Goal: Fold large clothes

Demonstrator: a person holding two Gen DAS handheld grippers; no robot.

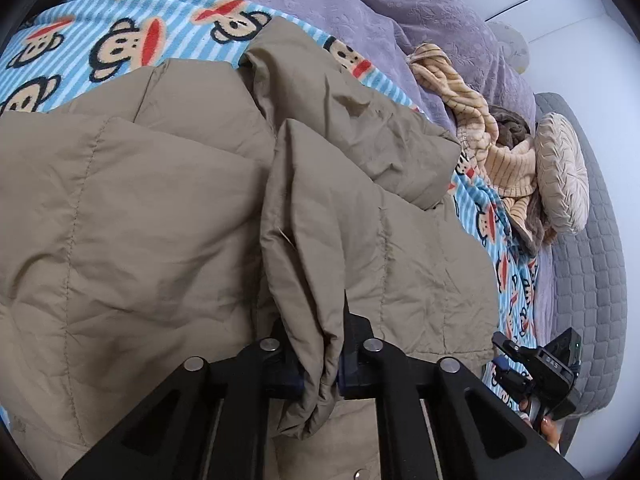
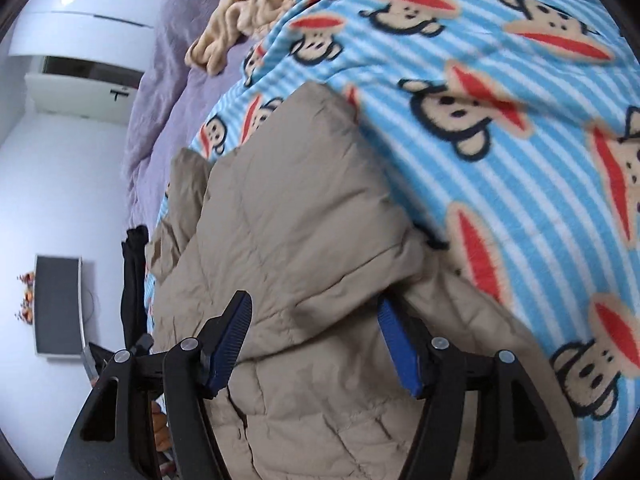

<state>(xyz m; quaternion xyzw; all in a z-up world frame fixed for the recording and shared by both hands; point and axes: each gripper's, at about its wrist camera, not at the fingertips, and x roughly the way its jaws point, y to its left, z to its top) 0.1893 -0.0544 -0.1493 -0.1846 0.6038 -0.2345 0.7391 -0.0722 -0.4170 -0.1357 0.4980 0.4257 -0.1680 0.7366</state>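
We see a tan quilted jacket (image 1: 160, 208) lying bunched on a blue striped monkey-print blanket (image 1: 120, 40) that covers the bed. In the left wrist view the jacket fills most of the picture, with the blanket showing beyond it toward the far side of the bed.

Our left tool (image 1: 320, 364) is clenched on a hanging fold of the jacket: the fabric is pinched tight between its two black fingers and droops below them.

Our right tool (image 2: 316, 340) is released. Its blue ribbed pads (image 2: 232, 340) stand well apart, one on each side of a raised, puffy part of the jacket, and we see neither pad pressing into the cloth. The right wrist picture is slightly blurred. The right tool also shows small at the lower right of the left wrist view, beside the jacket's edge over the blanket, with fingertips of the person's hand (image 1: 548, 428) just under it.

Beyond the blanket lies a lilac bedspread (image 1: 360, 4). A beige ribbed garment (image 1: 480, 120) is crumpled on it near the bed's far edge, next to a round pleated cushion (image 1: 560, 172) and a grey quilted mattress edge (image 1: 592, 248).
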